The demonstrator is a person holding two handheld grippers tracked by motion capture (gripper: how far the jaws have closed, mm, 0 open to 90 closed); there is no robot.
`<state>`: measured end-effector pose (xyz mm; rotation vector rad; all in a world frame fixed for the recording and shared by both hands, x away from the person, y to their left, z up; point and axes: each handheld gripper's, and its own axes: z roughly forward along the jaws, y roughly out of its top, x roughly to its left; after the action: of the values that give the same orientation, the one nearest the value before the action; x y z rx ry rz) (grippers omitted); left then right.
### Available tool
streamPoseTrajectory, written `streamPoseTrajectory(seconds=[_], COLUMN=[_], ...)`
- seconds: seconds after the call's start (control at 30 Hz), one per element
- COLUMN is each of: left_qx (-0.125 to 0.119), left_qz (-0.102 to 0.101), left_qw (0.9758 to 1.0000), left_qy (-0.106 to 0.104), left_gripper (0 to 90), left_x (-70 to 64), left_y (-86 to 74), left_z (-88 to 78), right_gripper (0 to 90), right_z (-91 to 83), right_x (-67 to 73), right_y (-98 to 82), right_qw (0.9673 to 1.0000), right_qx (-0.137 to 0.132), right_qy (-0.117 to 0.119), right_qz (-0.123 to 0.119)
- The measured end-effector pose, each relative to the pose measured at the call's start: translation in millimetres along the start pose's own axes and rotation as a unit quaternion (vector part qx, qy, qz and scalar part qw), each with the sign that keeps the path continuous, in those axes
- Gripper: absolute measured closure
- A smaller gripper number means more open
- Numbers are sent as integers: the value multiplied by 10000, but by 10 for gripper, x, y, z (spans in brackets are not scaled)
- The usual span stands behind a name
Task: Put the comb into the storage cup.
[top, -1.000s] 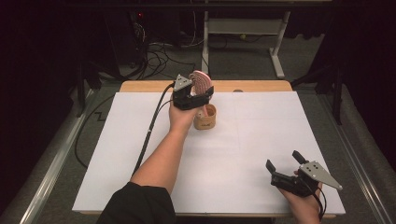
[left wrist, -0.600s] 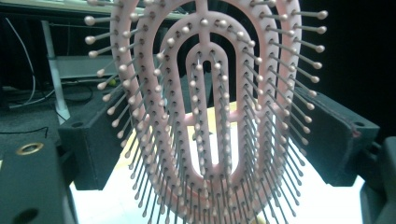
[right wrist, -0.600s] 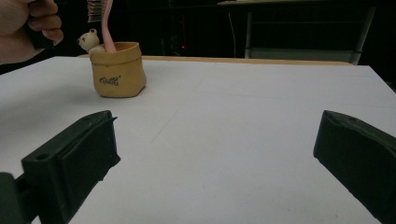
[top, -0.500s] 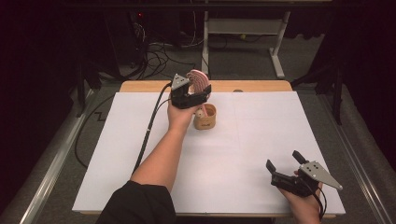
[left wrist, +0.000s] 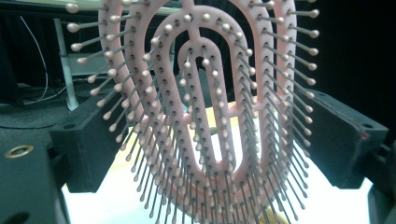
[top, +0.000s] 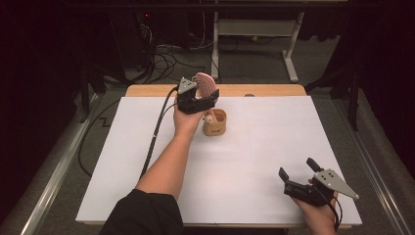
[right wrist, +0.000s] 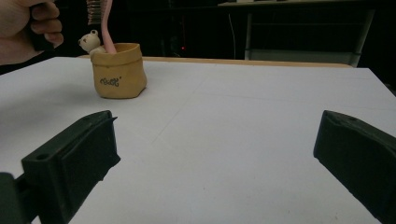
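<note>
Opening slightly, left hand-held gripper [top: 205, 93] brackets the pink hairbrush [top: 205, 84] standing handle-down in the tan pot [top: 215, 122]; right hand-held gripper [top: 297, 172] gapes empty.

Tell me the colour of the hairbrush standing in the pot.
Pink, with grey bristles; the hairbrush shows best in the left gripper view.
</note>
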<state>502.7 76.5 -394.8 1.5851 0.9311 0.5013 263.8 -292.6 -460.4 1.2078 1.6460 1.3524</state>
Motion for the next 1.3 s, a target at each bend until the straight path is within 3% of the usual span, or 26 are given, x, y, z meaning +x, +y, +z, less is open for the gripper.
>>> streamPoseTrajectory(seconds=[0.53, 0.83, 1.3], left_qx=[-86, -81, 2], left_qz=[-235, -109, -117], left_qw=[9997, 9999, 9999], left_qy=[72, 89, 95], left_gripper=[109, 91, 62], left_x=[148, 154, 187], left_y=[-74, -80, -104], left_z=[-71, -78, -70], right_gripper=[2, 3, 3], right_z=[4, 12, 13], right_x=[-1, -4, -1], right_y=[-9, -14, -12], right_qw=[10000, 10000, 10000], right_qx=[34, 42, 44], right_qy=[10, 7, 3], right_qz=[7, 8, -5])
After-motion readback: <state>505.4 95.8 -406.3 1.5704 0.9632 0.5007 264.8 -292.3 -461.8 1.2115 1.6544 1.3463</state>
